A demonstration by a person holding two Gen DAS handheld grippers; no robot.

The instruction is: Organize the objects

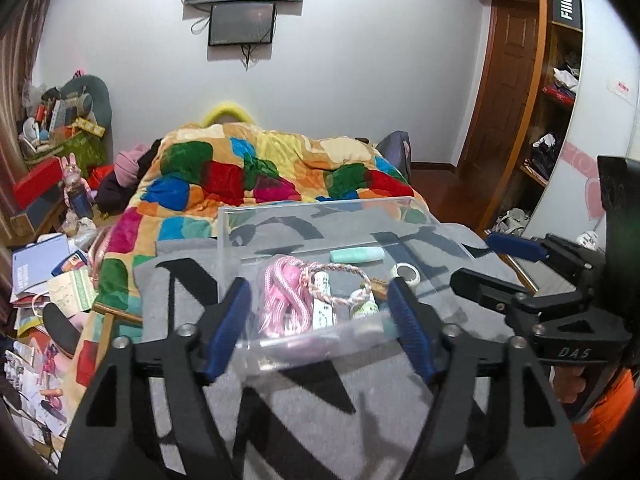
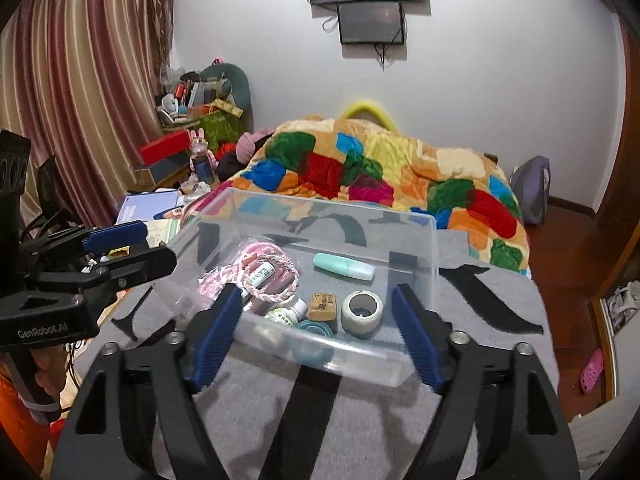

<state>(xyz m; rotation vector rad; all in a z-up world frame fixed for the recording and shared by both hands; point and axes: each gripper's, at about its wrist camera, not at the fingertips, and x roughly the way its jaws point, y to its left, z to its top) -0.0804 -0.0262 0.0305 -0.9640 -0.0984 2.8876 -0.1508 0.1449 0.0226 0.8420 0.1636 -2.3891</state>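
Note:
A clear plastic box [image 1: 280,210] [image 2: 430,240] stands on a grey cloth with black letters. Inside lie a pink cord bundle [image 1: 282,296] [image 2: 224,280], a braided bracelet [image 2: 276,290], a mint tube [image 1: 357,255] [image 2: 344,266], a white tape roll [image 1: 406,273] [image 2: 362,308], a small white bottle [image 1: 363,307] [image 2: 286,314], a cork piece [image 2: 323,305] and a teal round tin [image 2: 314,328]. My left gripper [image 1: 320,328] is open and empty at the box's near wall. My right gripper [image 2: 318,336] is open and empty at the near wall, and shows at the right in the left wrist view [image 1: 496,264].
A bed with a patchwork quilt [image 1: 256,172] [image 2: 360,168] lies behind the box. Cluttered papers and boxes [image 1: 44,272] fill the floor at left. A wooden shelf unit [image 1: 556,92] stands at right. A curtain [image 2: 60,80] hangs at left.

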